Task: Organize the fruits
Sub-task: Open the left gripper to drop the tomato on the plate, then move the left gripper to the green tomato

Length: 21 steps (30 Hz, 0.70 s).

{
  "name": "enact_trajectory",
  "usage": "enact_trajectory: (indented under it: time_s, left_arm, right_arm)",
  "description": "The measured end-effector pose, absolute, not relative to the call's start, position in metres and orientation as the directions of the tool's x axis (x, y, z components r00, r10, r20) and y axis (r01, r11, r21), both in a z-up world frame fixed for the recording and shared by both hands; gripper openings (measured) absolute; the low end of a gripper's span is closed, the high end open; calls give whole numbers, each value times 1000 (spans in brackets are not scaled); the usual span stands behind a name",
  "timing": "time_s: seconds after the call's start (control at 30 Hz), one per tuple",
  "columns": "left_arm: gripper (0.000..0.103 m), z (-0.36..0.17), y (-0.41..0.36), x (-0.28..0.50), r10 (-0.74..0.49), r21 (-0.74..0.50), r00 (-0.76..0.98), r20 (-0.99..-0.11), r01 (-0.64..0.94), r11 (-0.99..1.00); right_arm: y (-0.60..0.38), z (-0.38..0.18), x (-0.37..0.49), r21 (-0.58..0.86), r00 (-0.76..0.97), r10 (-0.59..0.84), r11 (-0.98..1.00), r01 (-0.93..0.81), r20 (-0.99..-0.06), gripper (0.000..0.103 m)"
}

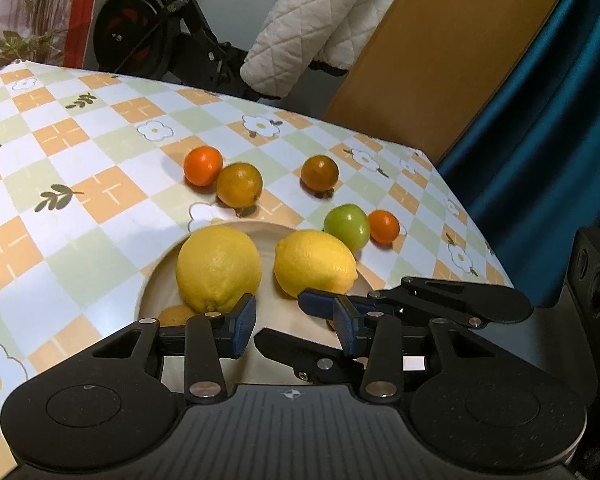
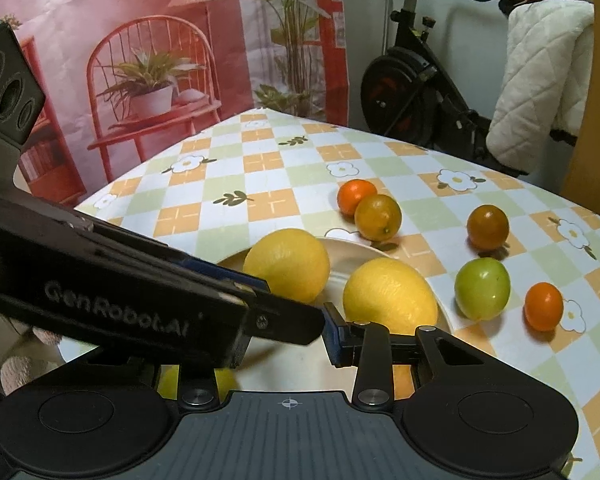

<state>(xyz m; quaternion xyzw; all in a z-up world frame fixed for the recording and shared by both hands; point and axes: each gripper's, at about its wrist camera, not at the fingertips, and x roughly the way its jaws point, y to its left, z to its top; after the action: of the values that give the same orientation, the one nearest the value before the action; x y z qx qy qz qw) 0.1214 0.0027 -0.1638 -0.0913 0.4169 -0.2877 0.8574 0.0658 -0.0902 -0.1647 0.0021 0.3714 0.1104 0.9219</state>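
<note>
Two lemons [image 1: 218, 272] fill the plate's [image 1: 260, 229] far rim.

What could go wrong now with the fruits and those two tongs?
The left tongs and right tongs cross close together over the plate, so they might bump. A knock could roll a lemon off the shallow plate. The green fruit and small orange sit loose nearer the table edge and could roll off if nudged.

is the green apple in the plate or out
Out. The green apple sits on the tablecloth beside the plate, next to a small orange.
</note>
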Motion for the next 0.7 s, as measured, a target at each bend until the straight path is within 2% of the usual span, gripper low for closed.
enact_trajectory:
  time_s: [0.4, 0.7]
  left_arm:
    - [45, -148, 16, 122, -527, -380, 576, -625, 365, 850]
    - [45, -118, 6, 130, -486, -294, 654, -580, 388, 873]
  right_arm:
    - [-119, -156, 56, 76, 745, 128, 992, -104, -654, 35]
    - [-157, -133, 58, 13, 802, 24, 1000, -21, -597, 35]
